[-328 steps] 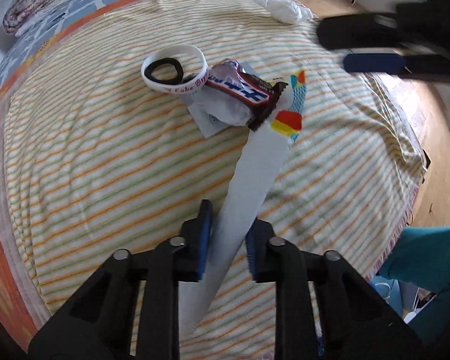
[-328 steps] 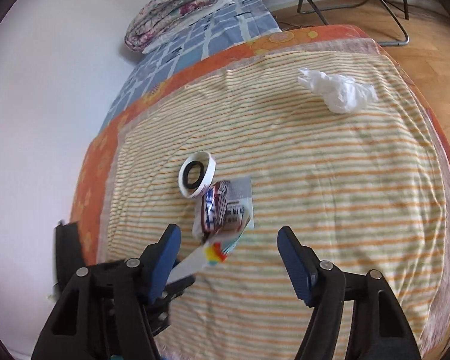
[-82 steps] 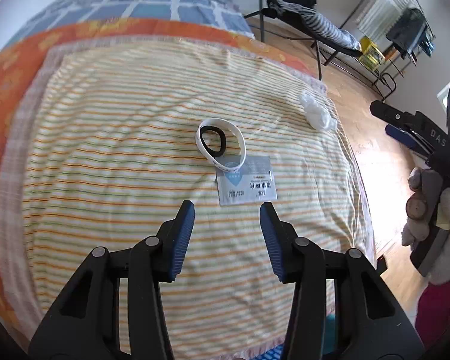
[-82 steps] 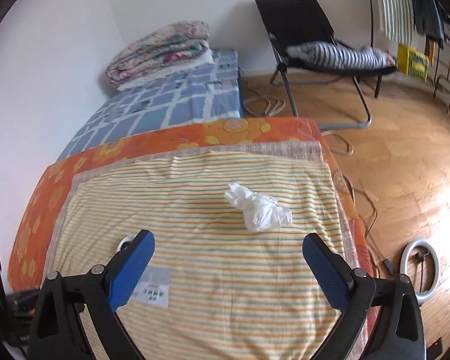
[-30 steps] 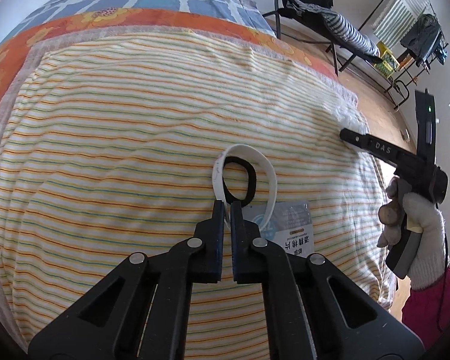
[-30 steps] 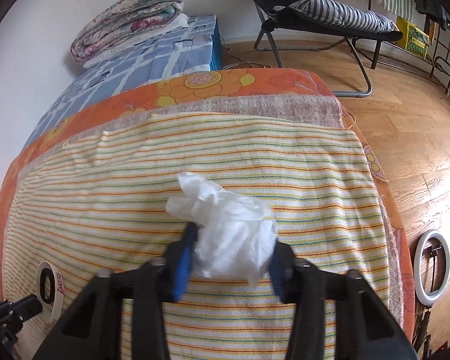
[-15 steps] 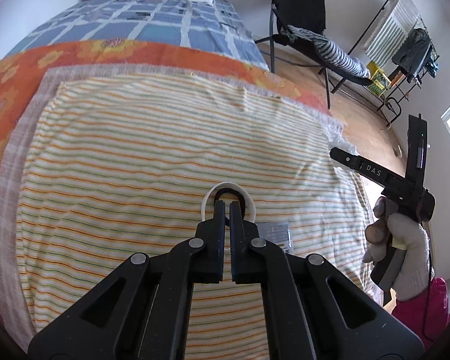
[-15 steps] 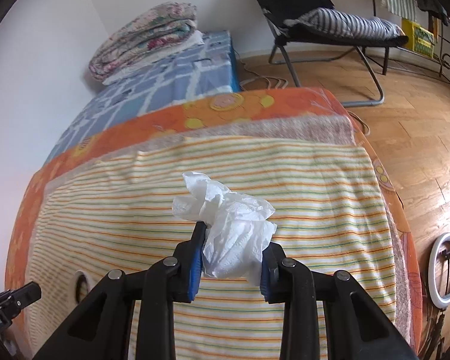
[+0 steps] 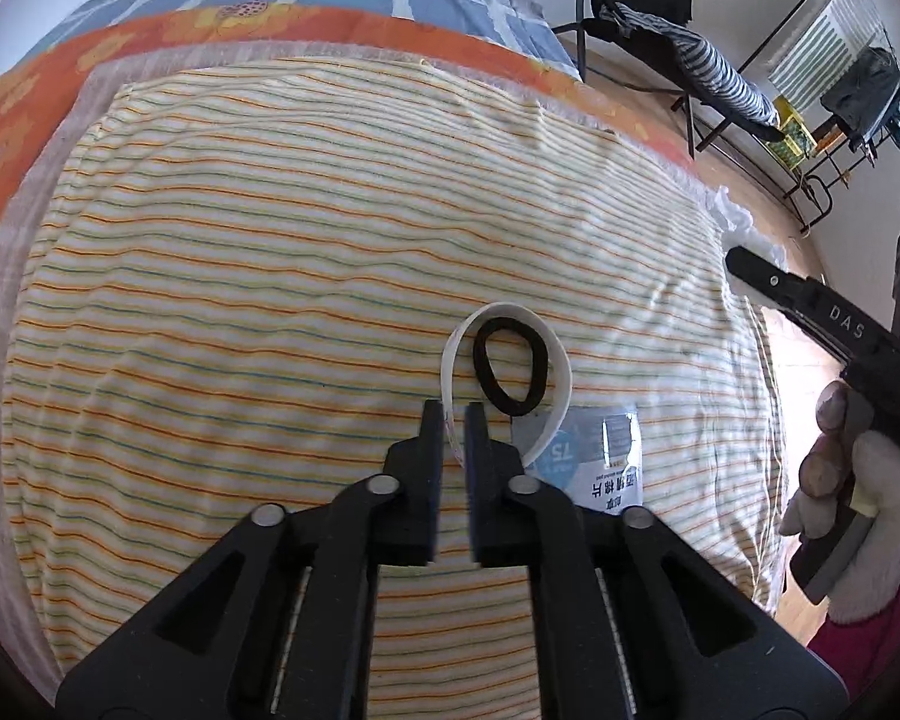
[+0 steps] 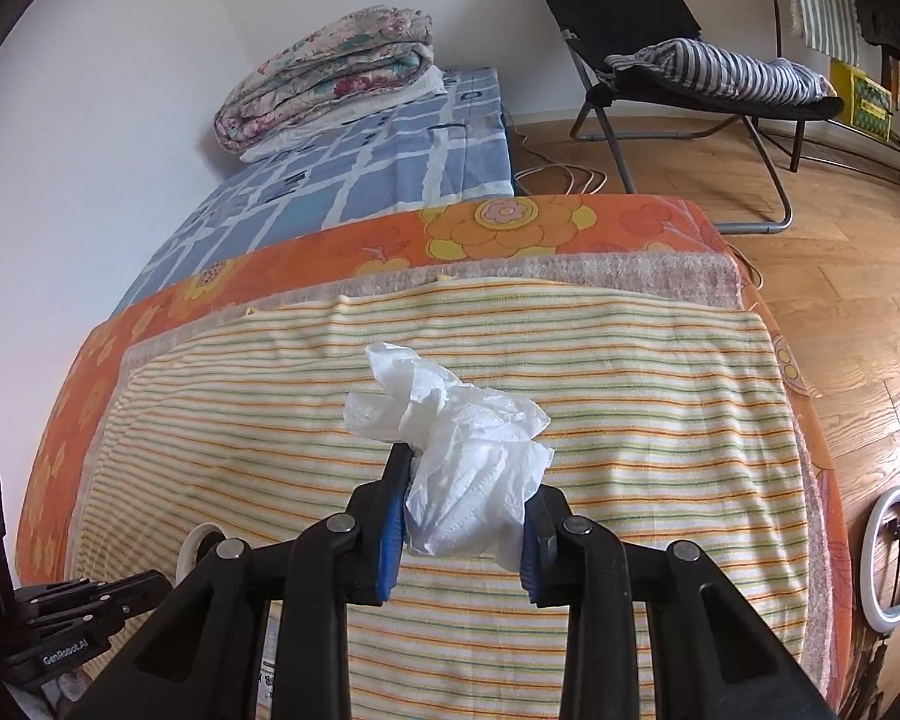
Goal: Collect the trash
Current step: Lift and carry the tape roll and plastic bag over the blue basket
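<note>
While your right gripper clamps the tissue above the bed, your left gripper has just been opening. Its jaws stand slightly apart, straddling the band without pressing it.

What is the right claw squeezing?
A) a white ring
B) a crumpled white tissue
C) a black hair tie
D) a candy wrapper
B: in the right wrist view the right claw has its blue pads pressed on both sides of the crumpled white tissue, which bulges up out of them above the striped blanket.
</note>
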